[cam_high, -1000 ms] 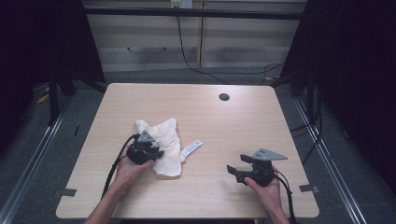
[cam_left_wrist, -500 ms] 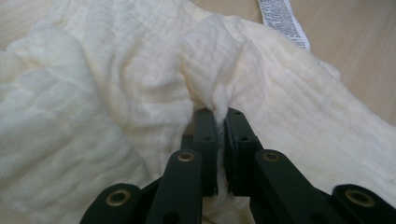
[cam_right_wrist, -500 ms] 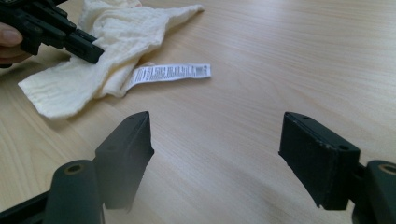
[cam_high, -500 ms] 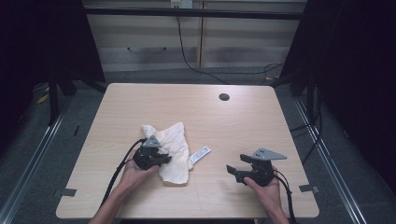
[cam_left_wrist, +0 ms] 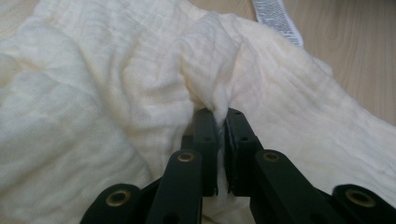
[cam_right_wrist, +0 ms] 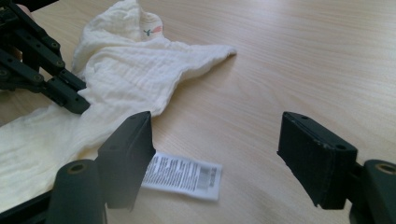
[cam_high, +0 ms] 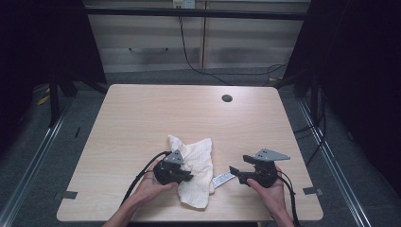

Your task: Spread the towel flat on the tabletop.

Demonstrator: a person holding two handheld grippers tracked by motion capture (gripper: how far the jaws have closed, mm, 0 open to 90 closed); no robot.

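High view: near the desk's [cam_high: 132,113] front edge, the left gripper [cam_high: 185,176] pinches a fold of the cream cloth [cam_high: 196,165]. The right gripper [cam_high: 235,173], jaws wide apart, sits beside the cloth's white tag [cam_high: 222,180]. Farther back is a round hole [cam_high: 227,98].

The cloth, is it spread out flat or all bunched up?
Bunched up. The cloth lies crumpled in folds on the table, and the left gripper pinches a raised ridge.

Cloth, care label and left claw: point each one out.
Cloth [cam_high: 198,163], high view, on its bare middle.
Care label [cam_right_wrist: 184,175], right gripper view, on its printed face.
Left claw [cam_left_wrist: 220,140], left gripper view, between its fingertips, shut on a cloth fold.
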